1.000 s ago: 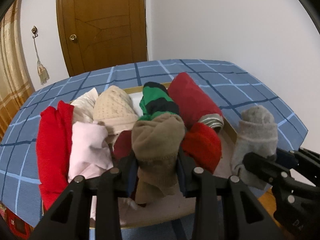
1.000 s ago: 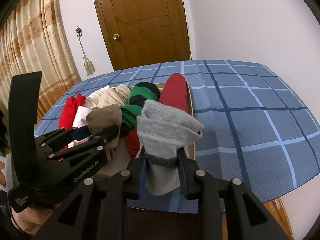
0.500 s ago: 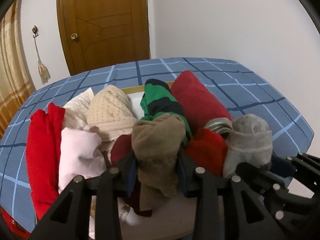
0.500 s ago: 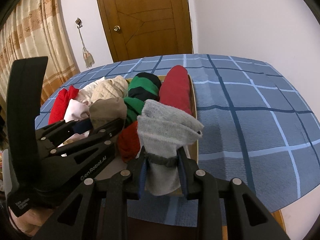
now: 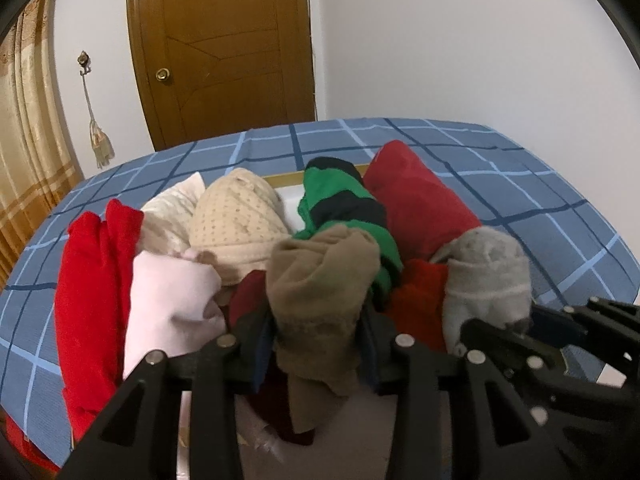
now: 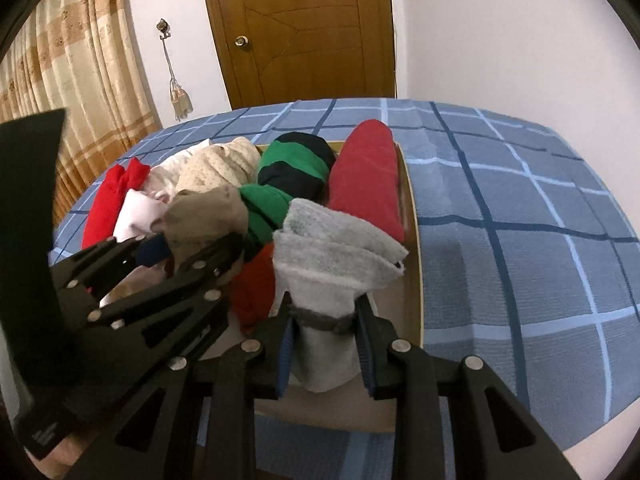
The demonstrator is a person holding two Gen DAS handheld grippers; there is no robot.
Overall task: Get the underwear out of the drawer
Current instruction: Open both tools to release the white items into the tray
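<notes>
While the left gripper [image 5: 316,344] has the brown roll [image 5: 320,280] between its jaws, they're easing apart, pads pretty much still on it. Right gripper [image 6: 324,336] is clamped narrow on the grey roll [image 6: 336,248]. Both rolls sit over the drawer [image 6: 412,248] on the blue checked bed [image 6: 520,208], with the red roll [image 6: 368,176] at 12 o'clock from the grey.

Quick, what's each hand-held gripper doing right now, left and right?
Left hand-held gripper: jaws opening, olive-brown rolled sock between its pads.
Right hand-held gripper: closed on the grey rolled sock.
</notes>
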